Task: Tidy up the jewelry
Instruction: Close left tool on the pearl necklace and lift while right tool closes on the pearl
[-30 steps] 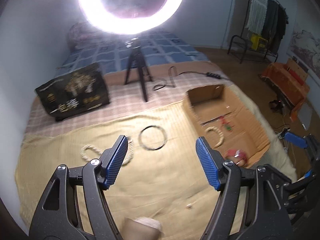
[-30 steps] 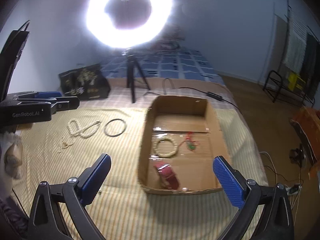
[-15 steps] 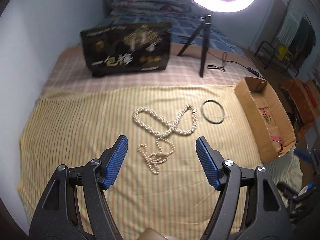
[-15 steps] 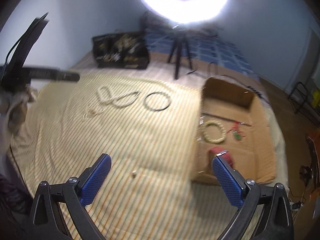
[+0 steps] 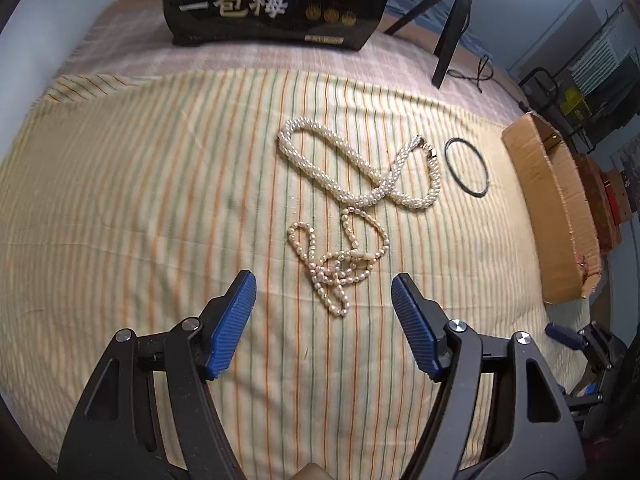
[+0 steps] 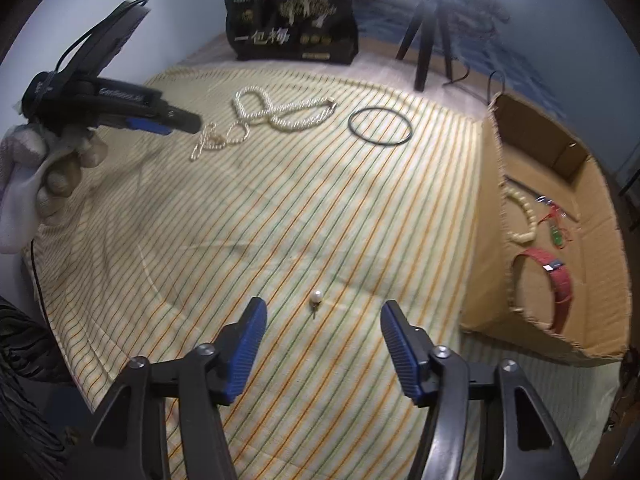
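A thin tangled pearl strand [image 5: 338, 264] lies on the striped cloth just ahead of my open, empty left gripper [image 5: 324, 300]. A thick pearl rope necklace [image 5: 360, 168] lies beyond it, and a black ring bangle [image 5: 467, 168] to its right. My right gripper [image 6: 320, 328] is open and empty, with a single pearl stud [image 6: 317, 298] between its fingertips on the cloth. The cardboard box [image 6: 496, 216] at right holds a red band [image 6: 558, 280], a beaded bracelet [image 6: 524, 216] and a red-green trinket [image 6: 556, 224]. The left gripper [image 6: 160, 122] also shows in the right wrist view, over the thin strand [image 6: 216, 140].
A black printed bag [image 5: 276, 0] stands at the far side of the bed. A ring-light tripod [image 5: 448, 20] stands beside it with a cable. The striped cloth [image 5: 140, 200] covers the bed. A clothes rack [image 5: 576, 76] stands far right.
Both grippers swung left and lowered toward the cloth. The left now hovers close over the thin pearl strand; the right moved from the box to the single pearl stud.
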The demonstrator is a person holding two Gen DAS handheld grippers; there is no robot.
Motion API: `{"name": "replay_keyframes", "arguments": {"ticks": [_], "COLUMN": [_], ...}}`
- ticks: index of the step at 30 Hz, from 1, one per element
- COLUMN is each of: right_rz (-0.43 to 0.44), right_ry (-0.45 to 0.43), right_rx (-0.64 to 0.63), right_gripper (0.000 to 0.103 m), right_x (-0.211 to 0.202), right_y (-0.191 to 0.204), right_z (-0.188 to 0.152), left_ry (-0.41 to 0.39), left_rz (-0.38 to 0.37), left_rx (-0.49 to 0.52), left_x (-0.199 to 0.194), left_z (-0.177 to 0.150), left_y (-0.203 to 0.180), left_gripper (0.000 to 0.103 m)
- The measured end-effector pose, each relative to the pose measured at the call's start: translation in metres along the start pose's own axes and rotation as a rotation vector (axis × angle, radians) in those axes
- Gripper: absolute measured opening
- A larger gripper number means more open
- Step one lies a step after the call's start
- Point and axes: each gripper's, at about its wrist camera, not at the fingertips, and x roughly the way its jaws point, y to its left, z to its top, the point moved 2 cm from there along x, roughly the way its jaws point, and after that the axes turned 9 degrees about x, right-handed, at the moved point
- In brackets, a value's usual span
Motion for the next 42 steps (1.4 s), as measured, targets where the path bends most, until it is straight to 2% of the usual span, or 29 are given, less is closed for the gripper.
{"name": "replay_keyframes", "arguments": {"ticks": [2, 11, 16, 21, 25, 27, 30, 35, 42], "right_rz": [0.016, 0.036, 0.03, 0.022, 0.002, -0.002, -0.01, 0.003, 0.034], "right_ry": [0.02, 0.05, 0.064, 0.071, 0.072, 0.071, 0.069, 0.052, -0.011], "right_rx": [0.002, -0.004, 0.002, 0.0, -0.014, -0.017, -0.028, -0.031, 0.003], "right_gripper": [0.051, 0.041, 0.036, 0.029, 0.019, 0.014, 0.007, 0.006, 0.006], "right_x": [0.006, 0.021, 0.029, 0.034, 0.034, 0.035, 0.035, 0.031, 0.006], "right_y": [0.001, 0.004, 0.004, 0.004, 0.005, 0.006, 0.007, 0.008, 0.005], "right_z": [0.0, 0.002, 0.005, 0.006, 0.005, 0.005, 0.005, 0.005, 0.013], "left_ry": [0.014, 0.027, 0.02, 0.016, 0.011, 0.01, 0.009, 0.0, -0.054], "left_rz": [0.009, 0.065, 0.107, 0.141, 0.156, 0.161, 0.163, 0.161, 0.107], "left_rx": [-0.003, 0.038, 0.056, 0.07, 0.077, 0.08, 0.083, 0.083, 0.046], "left_x": [0.007, 0.024, 0.025, 0.025, 0.024, 0.024, 0.025, 0.021, -0.006], "left_z": [0.001, 0.005, 0.004, 0.005, 0.005, 0.005, 0.006, 0.007, 0.011], "left_y": [-0.001, -0.01, -0.011, -0.011, -0.011, -0.011, -0.013, -0.015, -0.02], "left_gripper": [0.072, 0.072, 0.06, 0.043, 0.029, 0.019, 0.01, 0.005, 0.005]}}
